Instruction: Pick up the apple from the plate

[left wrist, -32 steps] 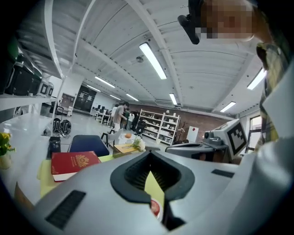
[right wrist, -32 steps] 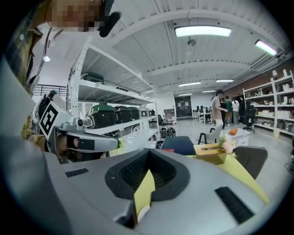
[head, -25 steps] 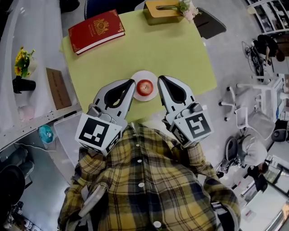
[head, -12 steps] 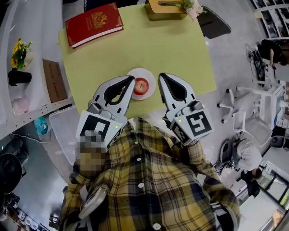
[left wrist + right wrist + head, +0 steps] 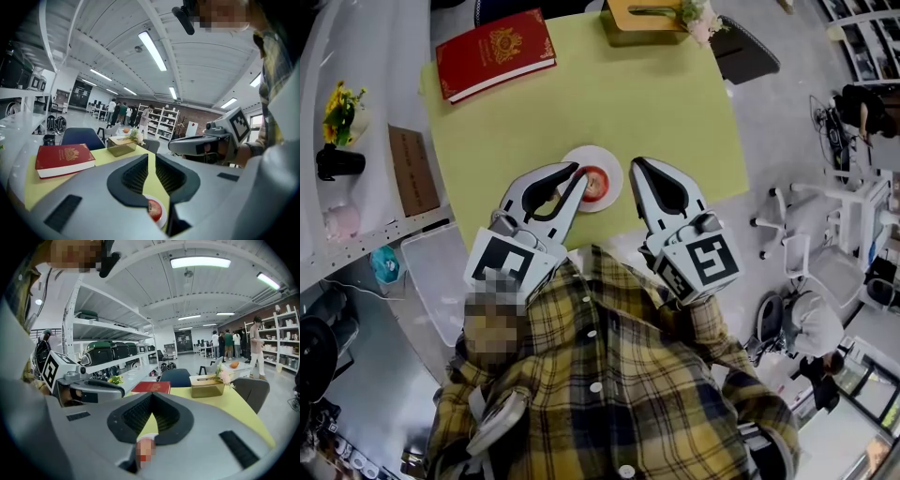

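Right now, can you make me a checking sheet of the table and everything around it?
Surface: table under a yellow-green cloth, mostly bare.
Job's things: red apple on a small white plate at the near edge.
Clutter: red book at the far left corner; tissue box at the far edge.
Grippers: left gripper shut, tips by the apple's left side; right gripper shut, just right of the plate; neither holds anything.
Cables: nothing seen on the table.
Surroundings: yellow flowers on a side counter, dark chair behind the table, people far off.
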